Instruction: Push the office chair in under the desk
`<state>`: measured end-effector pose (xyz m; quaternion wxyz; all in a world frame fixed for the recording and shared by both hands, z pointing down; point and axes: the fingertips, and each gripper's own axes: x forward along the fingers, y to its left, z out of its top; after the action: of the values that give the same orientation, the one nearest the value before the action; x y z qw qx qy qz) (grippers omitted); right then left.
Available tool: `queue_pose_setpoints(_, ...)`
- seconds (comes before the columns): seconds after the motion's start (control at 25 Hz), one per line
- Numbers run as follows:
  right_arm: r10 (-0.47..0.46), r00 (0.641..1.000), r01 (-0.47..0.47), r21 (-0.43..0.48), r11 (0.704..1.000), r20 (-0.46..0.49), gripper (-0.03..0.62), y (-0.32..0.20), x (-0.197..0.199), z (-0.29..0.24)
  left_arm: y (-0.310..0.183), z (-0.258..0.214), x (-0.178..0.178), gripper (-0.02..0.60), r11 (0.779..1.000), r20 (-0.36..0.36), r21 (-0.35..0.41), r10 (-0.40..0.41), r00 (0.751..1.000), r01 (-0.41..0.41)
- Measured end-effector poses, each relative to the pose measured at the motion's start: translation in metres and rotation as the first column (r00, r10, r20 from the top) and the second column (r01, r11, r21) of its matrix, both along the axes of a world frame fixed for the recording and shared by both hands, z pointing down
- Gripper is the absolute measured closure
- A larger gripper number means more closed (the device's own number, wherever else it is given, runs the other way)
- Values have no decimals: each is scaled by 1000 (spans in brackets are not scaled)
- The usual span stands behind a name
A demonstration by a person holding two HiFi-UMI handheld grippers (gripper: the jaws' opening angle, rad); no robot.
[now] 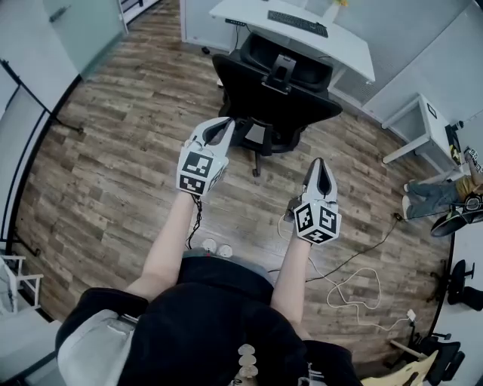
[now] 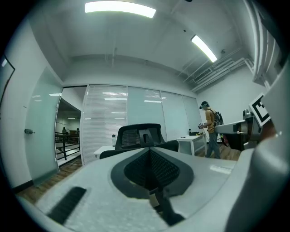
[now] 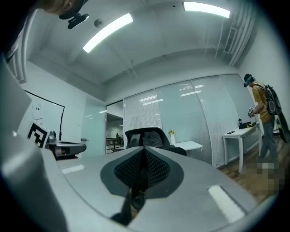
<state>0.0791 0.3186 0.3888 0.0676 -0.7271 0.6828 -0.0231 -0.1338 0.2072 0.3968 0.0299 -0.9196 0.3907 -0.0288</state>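
- The left tool [image 1: 226,122] sits at centre left of the head view, held out level at the end of a bare forearm. Its marker cube faces the camera.
- In the left gripper view the left tool [image 2: 149,149] has its two jaws pressed together along their whole length. Nothing sits between them.
- The right tool [image 1: 320,163] sits lower and right of centre in the head view, also held level, with its cube towards the camera.
- In the right gripper view the right tool [image 3: 144,148] is likewise closed tip to tip and holds nothing.
- The black chair [image 1: 275,90] stands at upper centre of the head view, with its back and headrest turned towards the person.
- It stands just in front of the white bench [image 1: 355,54] at the top edge, with most of its seat and base out on the wooden floor [image 1: 113,151].
- A dark keyboard [image 1: 296,22] lies on the bench.
- In both gripper views the chair [image 2: 138,135] [image 3: 146,136] shows just beyond the closed tips and apart from them. Neither tool touches it.
- A pale cable [image 1: 355,280] loops over the floor at lower right of the head view.
- A person [image 2: 210,129] [image 3: 263,118] stands at the right of each gripper view, beside a small white side table [image 1: 419,121].
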Motion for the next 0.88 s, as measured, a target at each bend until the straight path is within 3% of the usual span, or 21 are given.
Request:
queue_pose_setpoints(0.64, -66, 998, 66, 6, 998, -9, 584, -15, -11, 3, -8, 6, 0, 572, 1000, -14, -6, -14, 1000, 14)
queue_pose_setpoints(0.88, -84, 996, 84, 15, 996, -2, 531, -16, -11, 2, -5, 3, 2, 506, 1000, -31, -3, 2, 1000, -2)
